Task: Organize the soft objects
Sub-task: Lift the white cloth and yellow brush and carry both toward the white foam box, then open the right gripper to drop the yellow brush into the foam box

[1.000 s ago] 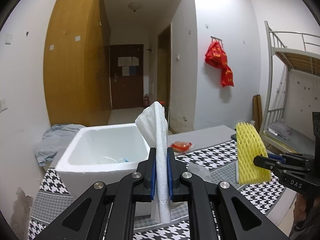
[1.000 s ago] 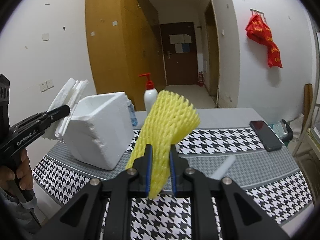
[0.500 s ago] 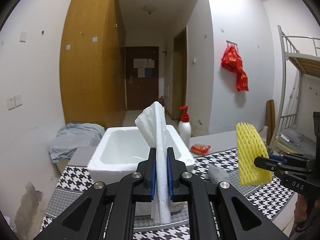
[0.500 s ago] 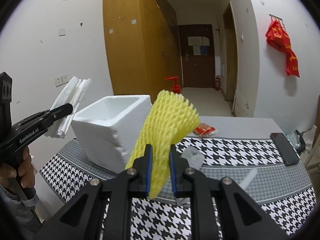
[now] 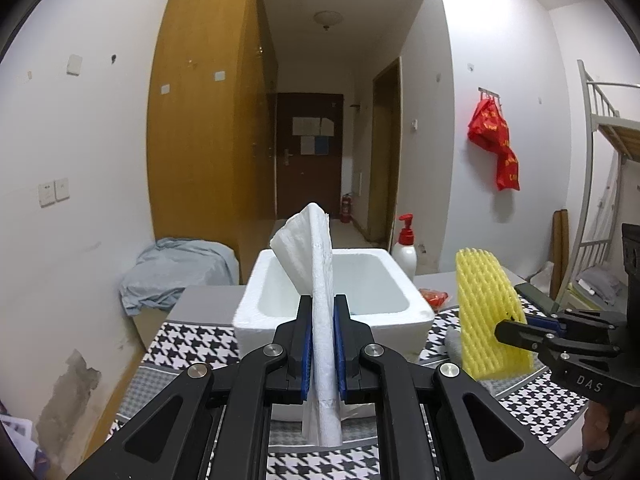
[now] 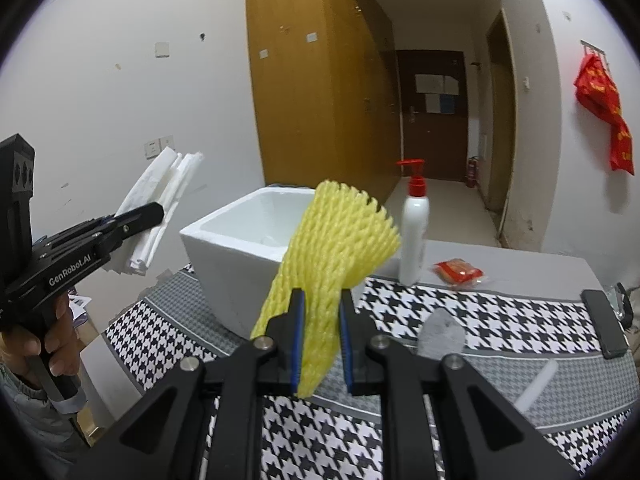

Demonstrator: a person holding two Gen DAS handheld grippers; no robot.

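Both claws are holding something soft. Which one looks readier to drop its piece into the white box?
Left, probably. The left claw grips the white sheet directly facing the box opening. The right claw, shut on the yellow net, sits off to the box's side.

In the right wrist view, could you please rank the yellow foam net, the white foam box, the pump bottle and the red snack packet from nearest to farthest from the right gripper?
1. Yellow foam net: clamped in the right gripper.
2. White foam box: just behind, left.
3. Pump bottle: behind, right of the box.
4. Red snack packet: farther right; close to the bottle's rank.

Pump bottle (image 6: 414, 226) right of foam box (image 6: 240, 248), both on table (image 6: 520, 316)
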